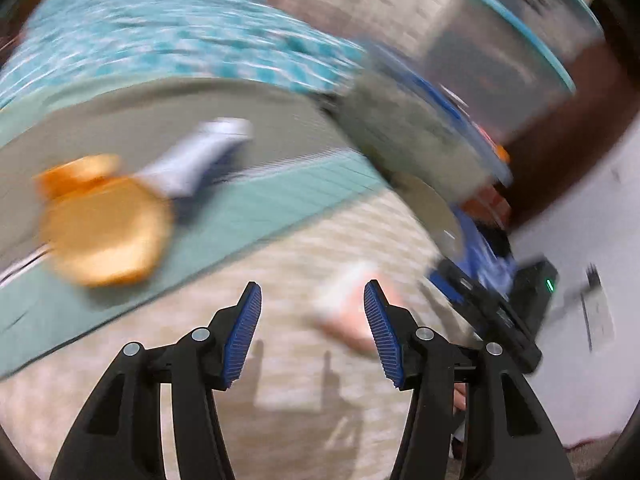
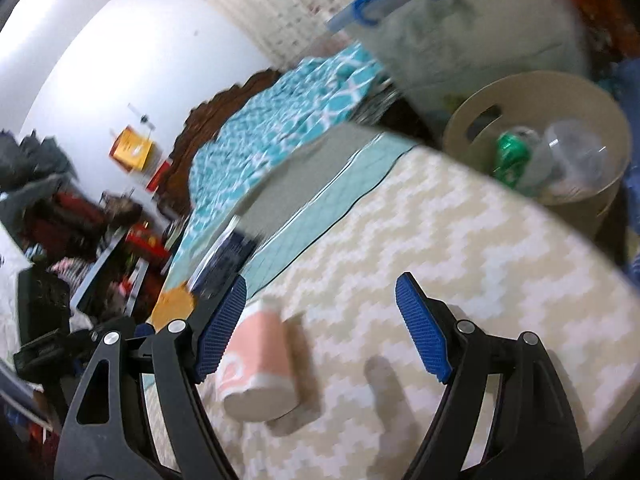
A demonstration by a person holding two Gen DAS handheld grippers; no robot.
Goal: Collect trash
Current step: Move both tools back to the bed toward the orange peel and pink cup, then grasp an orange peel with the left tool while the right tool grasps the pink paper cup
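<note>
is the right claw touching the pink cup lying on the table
Cannot tell. In the right wrist view the pink cup lies by the open right claw's left pad, overlapping it in the image, and blur hides any gap or contact.

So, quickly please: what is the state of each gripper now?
Left gripper: open, holding nothing.
Right gripper: open, holding nothing; the pink cup lies below it.

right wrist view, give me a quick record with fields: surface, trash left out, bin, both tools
surface: table with a beige zigzag cloth
trash left out: pink paper cup lying on its side on the cloth; orange item and white-and-blue wrapper, blurred
bin: beige trash bin past the table edge, holding a green can and clear plastic
left tool: open, nothing between the pads
right tool: open, empty, cup near its left pad
</note>
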